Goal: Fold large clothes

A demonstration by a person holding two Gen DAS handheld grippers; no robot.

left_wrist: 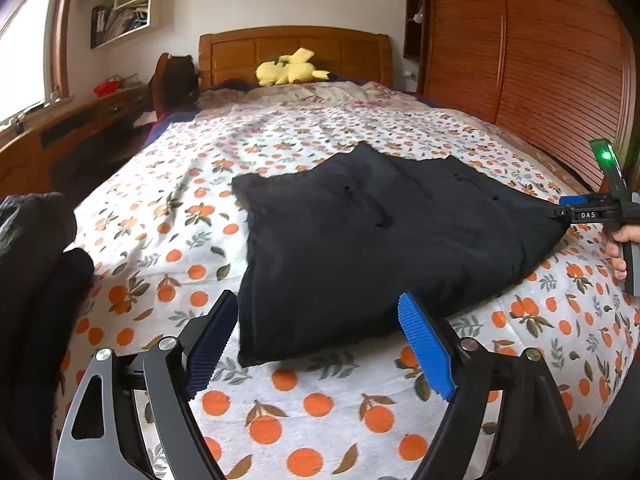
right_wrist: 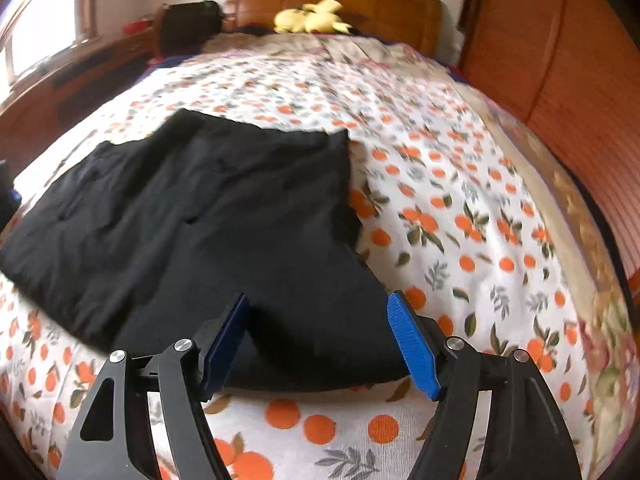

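Observation:
A large black garment [left_wrist: 380, 236] lies folded flat on the bed's orange-print sheet [left_wrist: 304, 404]. My left gripper [left_wrist: 320, 332] is open, its blue pads either side of the garment's near corner, just above the sheet. My right gripper [right_wrist: 320, 332] is open, with the garment's [right_wrist: 208, 216] near right edge between its pads. In the left wrist view the right gripper [left_wrist: 560, 213] shows at the garment's right corner, held by a hand.
A yellow plush toy [left_wrist: 290, 68] lies by the wooden headboard [left_wrist: 296, 46]. A wooden wardrobe [left_wrist: 540, 60] stands along the right side. A desk [left_wrist: 60, 132] and window are on the left. Dark clothing [left_wrist: 36, 264] is piled at the bed's left edge.

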